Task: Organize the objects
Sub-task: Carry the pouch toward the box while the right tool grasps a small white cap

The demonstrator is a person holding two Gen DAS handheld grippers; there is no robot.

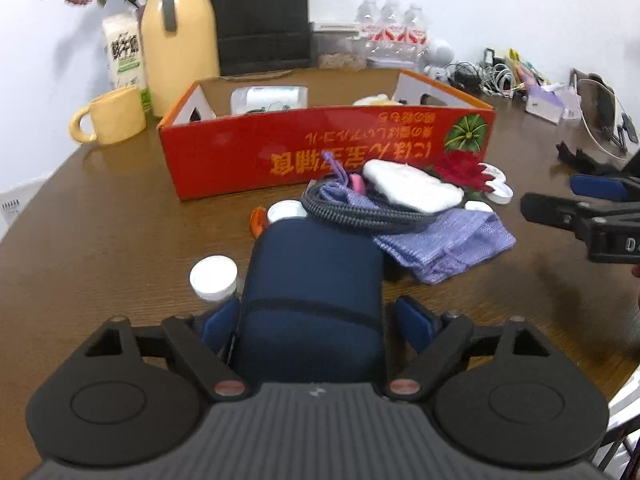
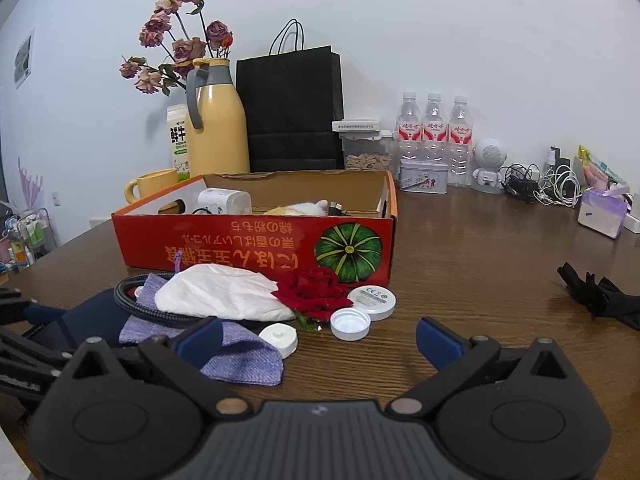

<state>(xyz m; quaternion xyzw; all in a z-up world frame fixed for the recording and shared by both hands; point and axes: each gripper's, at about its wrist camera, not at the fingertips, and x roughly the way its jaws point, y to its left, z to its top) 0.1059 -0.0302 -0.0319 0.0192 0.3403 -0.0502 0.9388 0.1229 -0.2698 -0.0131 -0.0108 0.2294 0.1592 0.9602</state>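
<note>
The navy pouch lies on the bench between the spread pads of the left hand-held gripper, the right pad clear of it, the left close against its side. Just ahead, a coiled braided cable, a lilac mesh bag and a white cloth crowd the way to the red cardboard box. A white jar sits at the pouch's left. The right hand-held gripper hangs spread over bare wood, with open room to its right.
</note>
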